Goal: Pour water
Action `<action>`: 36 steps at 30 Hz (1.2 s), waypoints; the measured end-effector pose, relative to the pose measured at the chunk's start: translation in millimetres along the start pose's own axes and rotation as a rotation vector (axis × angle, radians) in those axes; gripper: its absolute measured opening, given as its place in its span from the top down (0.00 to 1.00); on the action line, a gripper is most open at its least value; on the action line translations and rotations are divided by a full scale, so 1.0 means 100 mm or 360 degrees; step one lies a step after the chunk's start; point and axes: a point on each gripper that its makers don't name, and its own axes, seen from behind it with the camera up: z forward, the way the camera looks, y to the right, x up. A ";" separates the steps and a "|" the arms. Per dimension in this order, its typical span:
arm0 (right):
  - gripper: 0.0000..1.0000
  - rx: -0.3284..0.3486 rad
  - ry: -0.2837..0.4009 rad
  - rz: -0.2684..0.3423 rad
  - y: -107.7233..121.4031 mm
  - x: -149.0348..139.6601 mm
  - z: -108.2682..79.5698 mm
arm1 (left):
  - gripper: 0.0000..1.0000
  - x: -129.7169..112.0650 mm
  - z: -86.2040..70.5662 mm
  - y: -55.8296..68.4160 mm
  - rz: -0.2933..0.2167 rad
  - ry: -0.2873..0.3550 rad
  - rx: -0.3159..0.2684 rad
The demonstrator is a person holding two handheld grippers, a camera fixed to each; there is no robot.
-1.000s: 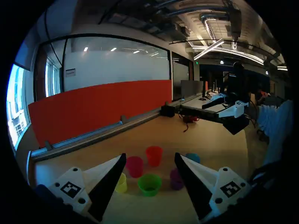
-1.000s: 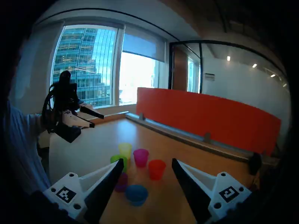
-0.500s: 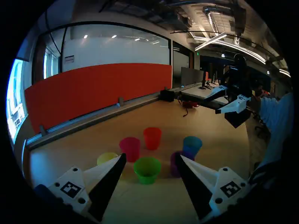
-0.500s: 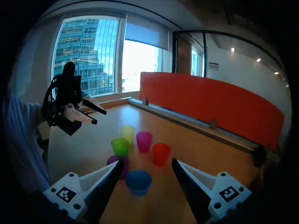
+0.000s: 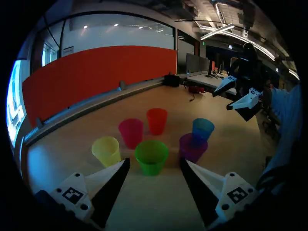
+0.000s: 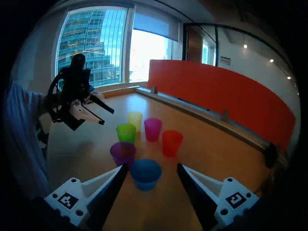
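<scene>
Several coloured plastic cups stand upright in a cluster on the wooden table. In the left gripper view my left gripper is open just before the green cup, with the yellow cup, pink cup, red cup, purple cup and blue cup around it. In the right gripper view my right gripper is open with the blue cup between its fingertips, untouched; the purple cup, green cup and red cup stand beyond. Each gripper appears held in the air in the other's view: right gripper, left gripper.
A long orange partition with a grey rail runs along the table's far side. A black block and a red cable lie at the far end. Large windows stand behind the left hand. A sleeve shows at the right.
Both grippers have come lower and closer to the cups, which now appear larger. The blue cup now sits between the right fingertips. Both stay open.
</scene>
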 end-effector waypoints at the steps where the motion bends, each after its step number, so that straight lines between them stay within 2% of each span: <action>1: 0.00 0.0002 -0.0009 -0.0004 -0.01 -0.03 0.02 | 0.04 -0.04 0.02 0.00 0.0001 -0.0015 -0.0002; 17: 0.00 0.0052 -0.0169 -0.0027 -0.08 -0.57 0.30 | 0.04 -0.41 0.30 -0.06 0.0013 -0.0191 -0.0042; 24: 0.00 0.0068 -0.0195 -0.0011 -0.10 -0.68 0.44 | 0.04 -0.44 0.46 -0.03 0.0019 -0.0215 -0.0076; 36: 0.00 0.0092 -0.0218 -0.0004 -0.12 -0.74 0.65 | 0.04 -0.39 0.68 -0.09 0.0027 -0.0222 -0.0093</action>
